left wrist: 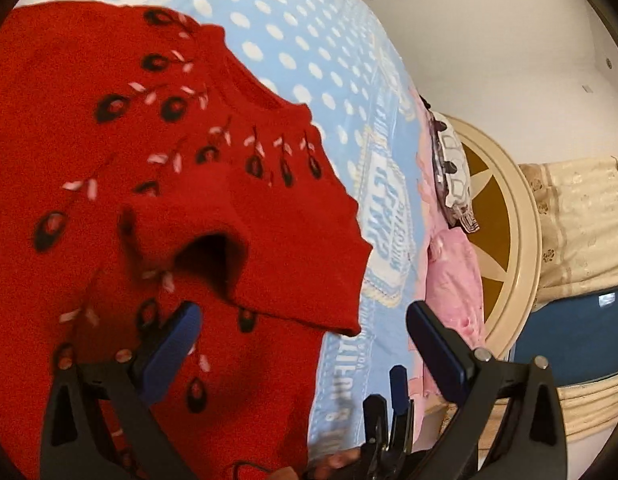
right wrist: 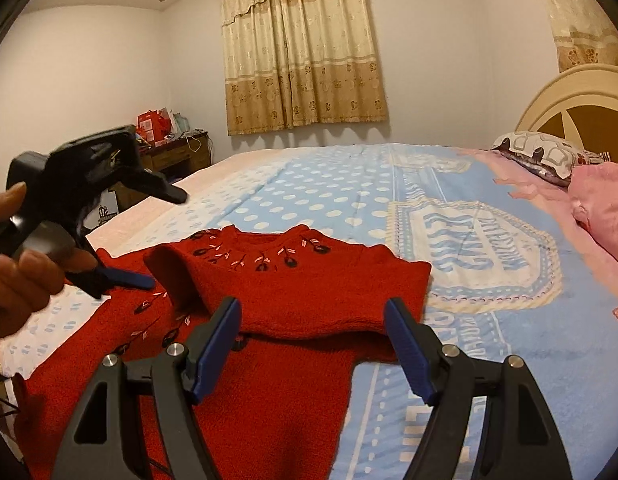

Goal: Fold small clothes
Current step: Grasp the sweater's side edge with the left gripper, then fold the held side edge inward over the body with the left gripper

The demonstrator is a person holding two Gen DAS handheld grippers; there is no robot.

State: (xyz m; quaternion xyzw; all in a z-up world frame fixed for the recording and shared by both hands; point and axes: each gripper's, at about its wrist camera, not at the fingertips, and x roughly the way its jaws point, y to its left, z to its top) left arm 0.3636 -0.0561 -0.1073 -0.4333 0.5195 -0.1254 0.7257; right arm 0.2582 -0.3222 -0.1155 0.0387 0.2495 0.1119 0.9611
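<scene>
Red sweater [right wrist: 293, 292] lies on the bedspread [right wrist: 349, 196], one sleeve folded across. Right gripper [right wrist: 313, 320] hovers wide, empty. Left gripper [right wrist: 165, 240], at nine o'clock, gapes wide, tilted down.

We see a red sweater [right wrist: 309, 292] with dark embroidered flowers, a pale blue white-dotted blanket [right wrist: 329, 196], and beige patterned curtains [right wrist: 297, 48].

L wrist cam sits close over the red knitted sweater with dark embroidered flowers [left wrist: 157, 168], tilted down and rolled, so the cream round-topped headboard [left wrist: 505, 240] runs sideways at frame right. R wrist cam looks near-level across the blue polka-dot bedspread [right wrist: 349, 200] toward the beige patterned curtains [right wrist: 297, 52], sweater close below. Both share sweater, bedspread, headboard.
</scene>
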